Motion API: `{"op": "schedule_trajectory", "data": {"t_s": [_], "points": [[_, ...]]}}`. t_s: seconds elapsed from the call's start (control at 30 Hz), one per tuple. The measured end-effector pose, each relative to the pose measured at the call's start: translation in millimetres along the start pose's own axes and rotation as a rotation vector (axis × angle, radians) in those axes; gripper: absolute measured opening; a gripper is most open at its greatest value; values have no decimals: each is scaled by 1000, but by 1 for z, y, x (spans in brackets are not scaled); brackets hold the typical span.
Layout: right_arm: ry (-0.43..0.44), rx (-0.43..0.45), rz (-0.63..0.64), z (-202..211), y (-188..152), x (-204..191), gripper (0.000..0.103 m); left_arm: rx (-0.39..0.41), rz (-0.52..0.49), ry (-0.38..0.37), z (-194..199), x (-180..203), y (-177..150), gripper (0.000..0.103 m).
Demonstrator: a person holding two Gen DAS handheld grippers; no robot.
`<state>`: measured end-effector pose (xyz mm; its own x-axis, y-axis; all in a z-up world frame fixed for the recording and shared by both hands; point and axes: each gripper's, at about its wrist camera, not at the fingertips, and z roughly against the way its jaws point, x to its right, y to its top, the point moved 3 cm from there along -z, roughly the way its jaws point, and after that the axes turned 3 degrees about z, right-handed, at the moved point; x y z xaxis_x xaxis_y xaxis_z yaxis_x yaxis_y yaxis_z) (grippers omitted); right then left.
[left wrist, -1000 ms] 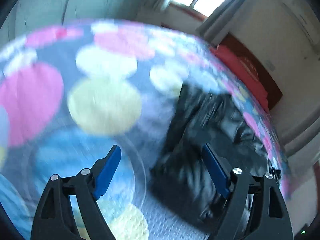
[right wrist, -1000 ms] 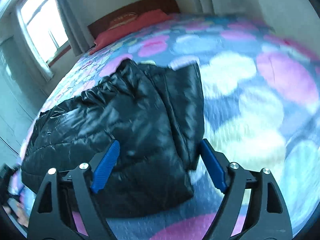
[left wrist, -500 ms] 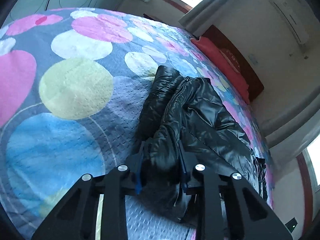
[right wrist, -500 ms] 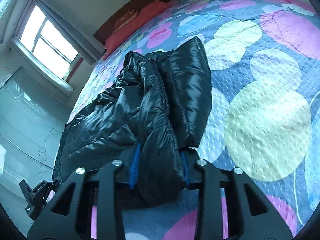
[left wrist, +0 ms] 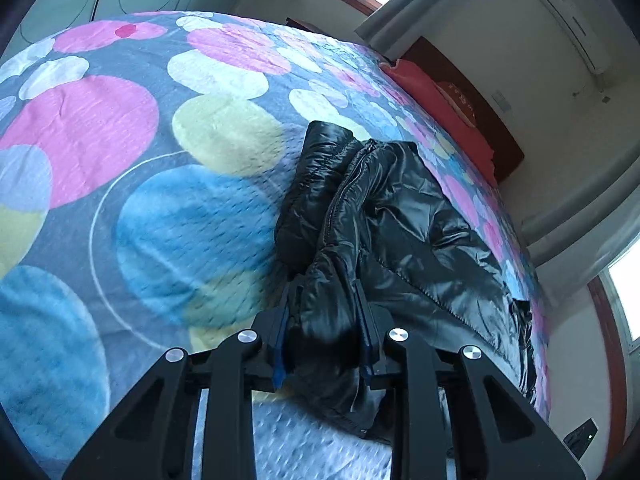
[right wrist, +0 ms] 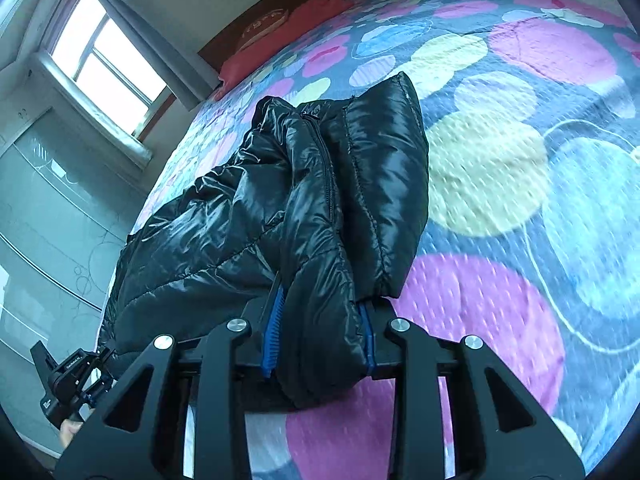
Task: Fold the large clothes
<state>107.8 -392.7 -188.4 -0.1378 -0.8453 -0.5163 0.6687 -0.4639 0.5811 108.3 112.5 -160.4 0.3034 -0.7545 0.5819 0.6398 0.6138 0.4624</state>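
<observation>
A shiny black puffer jacket [left wrist: 404,232] lies bunched on the bed, zipper showing; it also fills the right wrist view [right wrist: 280,200]. My left gripper [left wrist: 324,344] is shut on a thick fold of the jacket's near edge. My right gripper [right wrist: 320,336] is shut on another fold of the same jacket, with a sleeve [right wrist: 384,184] draped beside it. The left gripper [right wrist: 76,376] also shows at the far lower left of the right wrist view, at the jacket's other end. The blue pads [right wrist: 274,332] are mostly hidden by the fabric.
The bedspread [left wrist: 120,184] is grey with large pink, blue and yellow circles. A red pillow [left wrist: 440,108] and dark headboard lie at the far end. A window [right wrist: 100,52] with curtains and a glass-fronted wardrobe [right wrist: 48,216] stand beside the bed.
Both grippers were open a second ago and have closed on folds of the jacket. Since half a second ago both hold it and have shifted slightly, the fabric drawn nearer.
</observation>
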Motion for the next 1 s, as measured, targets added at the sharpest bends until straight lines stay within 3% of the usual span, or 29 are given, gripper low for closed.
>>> {"op": "schedule_trajectory", "data": {"t_s": [0.23,0.37,0.53,0.67,0.8,1.0], "points": [[-34,-11,5,0,10,-6,44,-18,-38,34,-1,0,9,43],[-50,-8,22,7,10,-8,46,-2,-32,33,10,-5,10,49],[-97,16,41,34,1,-6,46,4,26,23,23,-10,13,51],[-150,95,74,62,6,-12,46,0,108,-12,29,-15,19,59],[-93,126,106,63,19,-36,46,2,157,-38,23,-10,30,63],[63,34,162,4,36,-96,43,-13,183,-47,-3,8,45,65]]}}
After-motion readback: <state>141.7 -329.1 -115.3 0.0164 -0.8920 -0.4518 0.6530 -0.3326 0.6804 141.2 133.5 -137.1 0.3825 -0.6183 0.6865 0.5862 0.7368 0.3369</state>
